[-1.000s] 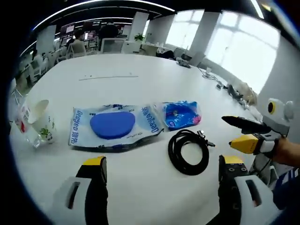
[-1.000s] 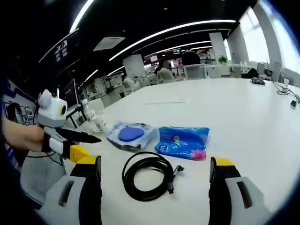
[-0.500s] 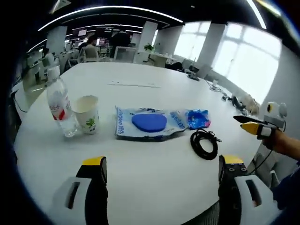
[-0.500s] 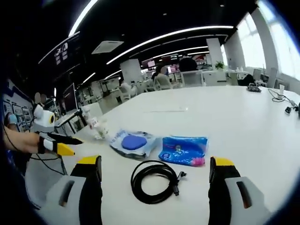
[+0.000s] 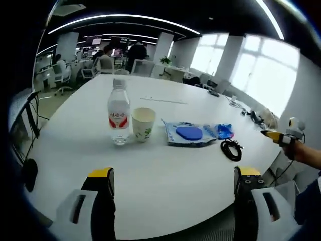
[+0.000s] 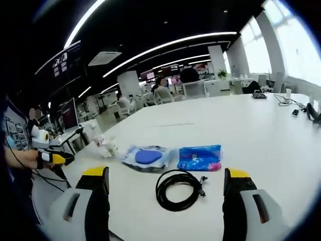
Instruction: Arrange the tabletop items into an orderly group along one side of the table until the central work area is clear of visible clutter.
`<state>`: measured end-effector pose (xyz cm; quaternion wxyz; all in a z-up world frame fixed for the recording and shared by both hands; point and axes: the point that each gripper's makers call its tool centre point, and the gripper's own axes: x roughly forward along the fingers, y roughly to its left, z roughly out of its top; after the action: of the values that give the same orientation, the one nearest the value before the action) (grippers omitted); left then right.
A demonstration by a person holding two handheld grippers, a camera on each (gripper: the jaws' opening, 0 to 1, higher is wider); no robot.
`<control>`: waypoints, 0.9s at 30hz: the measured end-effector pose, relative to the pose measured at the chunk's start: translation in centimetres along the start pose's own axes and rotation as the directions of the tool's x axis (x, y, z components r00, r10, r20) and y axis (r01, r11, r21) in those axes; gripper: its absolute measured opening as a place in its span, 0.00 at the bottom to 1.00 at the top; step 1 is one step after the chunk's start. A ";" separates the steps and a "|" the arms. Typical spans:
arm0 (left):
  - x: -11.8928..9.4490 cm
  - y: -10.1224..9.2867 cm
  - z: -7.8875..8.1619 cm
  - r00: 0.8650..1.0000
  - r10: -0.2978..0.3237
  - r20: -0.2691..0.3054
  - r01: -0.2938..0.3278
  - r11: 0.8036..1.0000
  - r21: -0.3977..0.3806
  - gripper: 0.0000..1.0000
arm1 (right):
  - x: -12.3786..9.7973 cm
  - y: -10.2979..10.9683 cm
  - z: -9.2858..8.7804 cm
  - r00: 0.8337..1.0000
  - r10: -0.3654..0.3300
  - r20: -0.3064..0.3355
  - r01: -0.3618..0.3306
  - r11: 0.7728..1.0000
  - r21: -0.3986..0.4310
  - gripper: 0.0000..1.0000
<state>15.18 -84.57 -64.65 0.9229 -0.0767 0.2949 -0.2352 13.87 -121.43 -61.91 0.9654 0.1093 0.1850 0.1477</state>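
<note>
White counter (image 5: 165, 170) carries a bottle (image 5: 119, 119), paper cup (image 5: 143, 124), two blue packets (image 5: 190, 133) and a coiled cable (image 6: 180, 189) in a row near its edge. Left tool (image 5: 173, 175) and right tool (image 6: 164, 175) hang spread, empty. Nudging the bottle could topple it into the cup.

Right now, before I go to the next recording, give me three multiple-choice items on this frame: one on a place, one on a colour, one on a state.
1. The paper cup stands where?
A. beside the water bottle
B. on the black cable
C. on a chair

2. The round pad in the clear packet is:
A. red
B. blue
C. green

3. The left gripper is:
A. shut on the cup
B. shut on the cable
C. open, holding nothing

Answers: A, cup and bottle stand side by side; B, the pad shows blue through the wrap; C, its jaws stand wide apart over bare table.
</note>
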 end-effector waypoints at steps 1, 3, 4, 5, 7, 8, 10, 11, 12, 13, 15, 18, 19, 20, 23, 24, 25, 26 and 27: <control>-0.2 0.3 -0.1 1.000 -0.009 0.002 0.009 1.000 0.003 0.99 | -0.2 0.3 0.0 1.000 -0.005 0.008 0.005 1.000 0.009 0.93; -0.7 1.0 -0.3 1.000 -0.018 0.007 0.018 1.000 0.009 0.99 | -0.7 0.7 0.0 0.999 -0.027 0.023 0.026 0.999 0.027 0.93; -0.8 1.3 -0.3 1.000 -0.026 0.014 0.026 0.999 0.021 0.99 | -0.9 0.8 -0.1 0.999 -0.037 0.027 0.036 0.999 0.033 0.92; -0.9 1.3 -0.3 0.999 -0.034 0.017 0.034 0.999 0.028 0.99 | -1.2 0.9 -0.1 0.998 -0.048 0.032 0.046 0.998 0.038 0.92; -1.0 1.3 -0.4 0.998 -0.061 0.018 0.060 0.998 0.032 0.99 | -1.6 1.1 -0.2 0.997 -0.071 0.042 0.069 0.997 0.047 0.92; -1.1 1.3 -0.5 0.997 -0.071 0.014 0.071 0.997 0.032 0.99 | -1.9 1.2 -0.3 0.995 -0.087 0.045 0.085 0.995 0.054 0.92; -1.2 1.4 -0.4 0.996 -0.086 0.009 0.086 0.996 0.035 0.98 | -2.5 1.4 -0.6 0.992 -0.114 0.046 0.111 0.992 0.058 0.92; -1.4 1.5 -0.2 0.995 -0.094 0.011 0.094 0.995 0.040 0.99 | -2.6 1.5 -0.7 0.992 -0.121 0.042 0.119 0.991 0.057 0.92; -1.5 1.6 -0.1 0.995 -0.099 0.011 0.099 0.994 0.045 0.99 | -2.7 1.7 -0.7 0.991 -0.125 0.039 0.123 0.991 0.055 0.92; -1.7 1.6 0.1 0.995 -0.103 0.007 0.102 0.993 0.057 0.99 | -2.8 1.8 -0.8 0.991 -0.132 0.034 0.130 0.990 0.051 0.92; -1.8 1.7 0.2 0.994 -0.107 0.000 0.106 0.992 0.073 0.99 | -2.8 1.8 -0.9 0.991 -0.134 0.028 0.133 0.990 0.049 0.93; -2.0 1.7 0.2 0.994 -0.112 -0.003 0.112 0.991 0.072 0.99 | -2.4 1.7 -1.0 0.993 -0.117 0.008 0.117 0.992 0.041 0.93; -2.0 1.7 0.2 0.994 -0.109 -0.004 0.109 0.991 0.073 0.99 | -2.2 1.7 -0.9 0.994 -0.111 0.000 0.110 0.993 0.033 0.93; -2.0 1.8 0.3 0.995 -0.103 -0.004 0.103 0.992 0.074 0.98 | -2.1 1.6 -0.8 0.995 -0.104 -0.007 0.104 0.994 0.025 0.92; -1.9 1.7 0.9 0.997 -0.078 0.010 0.078 0.996 0.035 0.97 | -1.7 0.8 0.3 0.995 -0.095 -0.024 0.095 0.995 0.005 0.92; -1.9 1.6 1.1 0.996 -0.082 0.019 0.081 0.996 0.033 0.97 | -1.6 0.6 1.0 0.996 -0.093 -0.001 0.093 0.996 -0.002 0.93; -1.8 1.6 1.2 0.996 -0.084 0.023 0.083 0.996 0.035 0.97 | -1.4 0.9 1.9 0.995 -0.095 0.034 0.095 0.995 0.012 0.93; -1.7 1.6 1.2 0.996 -0.085 0.024 0.084 0.996 0.038 0.97 | -1.2 0.9 2.1 0.994 -0.097 0.044 0.096 0.995 0.024 0.93; -1.6 1.7 1.2 0.996 -0.088 0.023 0.087 0.995 0.048 0.97 | -0.8 0.7 1.9 0.994 -0.098 0.047 0.095 0.994 0.054 0.93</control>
<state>15.40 -82.37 -63.33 0.9169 -0.0707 0.2742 -0.2812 13.77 -121.29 -59.71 0.9726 0.1287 0.1698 0.0933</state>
